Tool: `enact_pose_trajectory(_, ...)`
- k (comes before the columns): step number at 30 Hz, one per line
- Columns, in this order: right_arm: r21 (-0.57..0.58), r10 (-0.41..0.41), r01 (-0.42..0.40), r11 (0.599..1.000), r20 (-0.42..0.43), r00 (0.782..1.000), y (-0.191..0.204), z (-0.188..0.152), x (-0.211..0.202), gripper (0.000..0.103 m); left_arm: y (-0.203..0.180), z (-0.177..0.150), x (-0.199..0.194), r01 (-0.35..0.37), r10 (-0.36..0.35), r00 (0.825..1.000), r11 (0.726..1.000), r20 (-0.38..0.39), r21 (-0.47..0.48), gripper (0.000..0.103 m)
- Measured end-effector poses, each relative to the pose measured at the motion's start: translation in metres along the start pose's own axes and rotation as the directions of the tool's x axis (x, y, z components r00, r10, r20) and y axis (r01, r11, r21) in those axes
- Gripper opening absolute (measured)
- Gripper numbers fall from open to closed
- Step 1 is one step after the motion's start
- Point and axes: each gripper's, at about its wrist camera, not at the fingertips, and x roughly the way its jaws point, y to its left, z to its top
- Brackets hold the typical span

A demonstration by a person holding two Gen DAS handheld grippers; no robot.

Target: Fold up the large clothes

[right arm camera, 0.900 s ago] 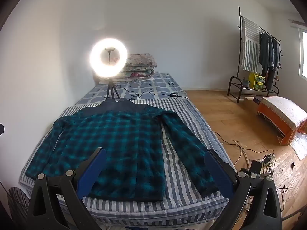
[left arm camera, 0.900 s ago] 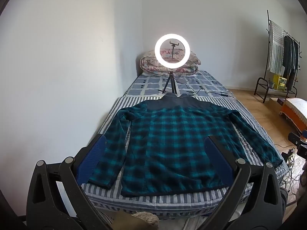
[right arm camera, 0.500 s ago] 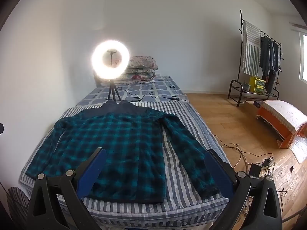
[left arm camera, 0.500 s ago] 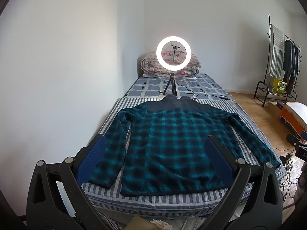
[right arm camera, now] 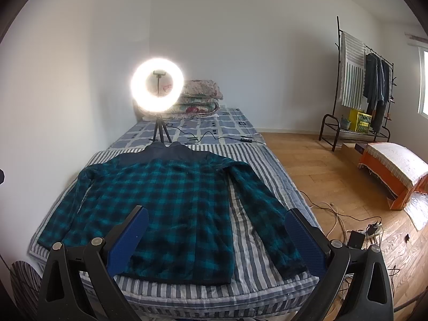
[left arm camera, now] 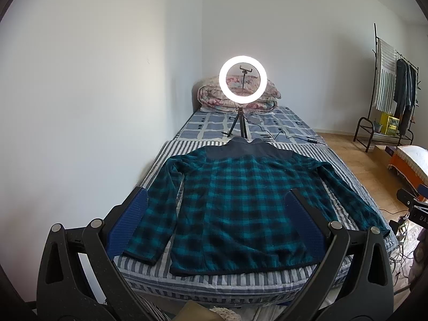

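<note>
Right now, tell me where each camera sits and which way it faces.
Left wrist view: sits on the left tool, at the bed's foot, looking up the plaid shirt toward the ring light; its own open blue-padded fingers show.
Right wrist view: sits on the right tool, further right, facing the same way, with more floor and the clothes rack; its open fingers show.
Shared: shirt, bed, ring light, rack.
</note>
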Motion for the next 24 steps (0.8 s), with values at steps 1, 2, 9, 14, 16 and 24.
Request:
enact_pose_trajectory(1, -0.001, 0.001, -0.001, 1.0, 0.001, 1.0, 0.0, -0.0001, -0.0003, 0.103, 0.0009, 0.0, -0.0006, 0.0, 0.0, 1.0, 1.0, 0.002, -0.001, 0.103)
enact_pose_trajectory(2, -0.001, 0.001, -0.001, 1.0, 0.001, 1.0, -0.0003, 0.0007, -0.0012, 0.103, 0.0003, 0.0014, -0.0016, -0.002, 0.002, 1.0, 1.0, 0.004, 0.0, 0.103)
enact_pose_trajectory(9, 0.006, 0.001, -0.001, 1.0, 0.005, 1.0, -0.0014, 0.0, -0.0022, 0.103, 0.0029, -0.0001, -0.0047, -0.003, 0.003, 1.0, 1.0, 0.021, -0.002, 0.103)
enact_pose_trajectory(14, 0.006, 0.002, -0.002, 1.0, 0.01, 1.0, -0.0022, 0.0016, -0.0045, 0.103, 0.0032, 0.0008, -0.0048, -0.004, 0.004, 1.0, 1.0, 0.022, -0.004, 0.103)
enact_pose_trajectory(16, 0.004, 0.003, -0.003, 1.0, 0.011, 1.0, -0.0015, 0.0028, -0.0048, 0.103, 0.0037, 0.0006, -0.0046, -0.003, 0.003, 1.0, 1.0, 0.022, -0.002, 0.103)
enact_pose_trajectory(24, 0.001, 0.004, -0.004, 1.0, 0.011, 1.0, 0.0012, 0.0039, -0.0046, 0.103, 0.0062, 0.0049, -0.0052, -0.007, 0.007, 1.0, 1.0, 0.03, -0.002, 0.103)
